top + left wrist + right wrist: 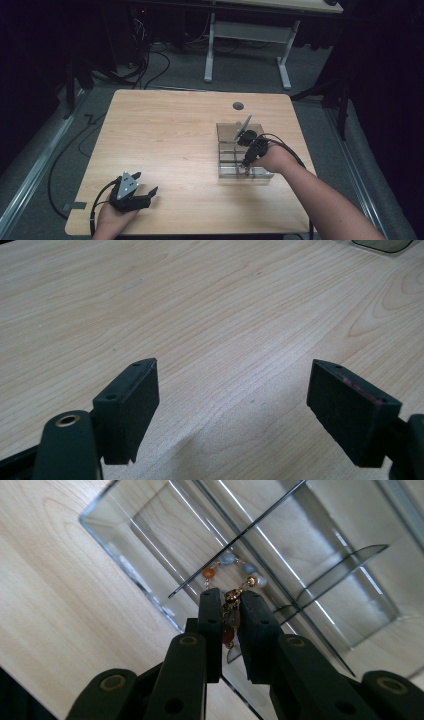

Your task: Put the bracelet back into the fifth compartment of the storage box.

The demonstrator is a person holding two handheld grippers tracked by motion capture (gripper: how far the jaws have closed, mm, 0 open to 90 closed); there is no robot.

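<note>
A clear plastic organiser box [235, 131] with several compartments stands on the right half of the wooden table. My right gripper [244, 167] reaches down into its near compartment. In the right gripper view my right gripper [230, 600] is shut on a beaded bracelet [228, 560] of orange, blue and pearly beads with gold links, which dangles over the clear box [125, 535] beside a divider. My left gripper [146, 191] rests near the table's front left edge. Its jaws stand wide apart in the left gripper view, and my left gripper [232, 390] holds nothing over bare wood.
A dark round cable hole [238, 105] sits in the table [165, 135] behind the box. Cables trail from both grippers. A white-legged desk [245, 30] and floor cables lie beyond the far edge.
</note>
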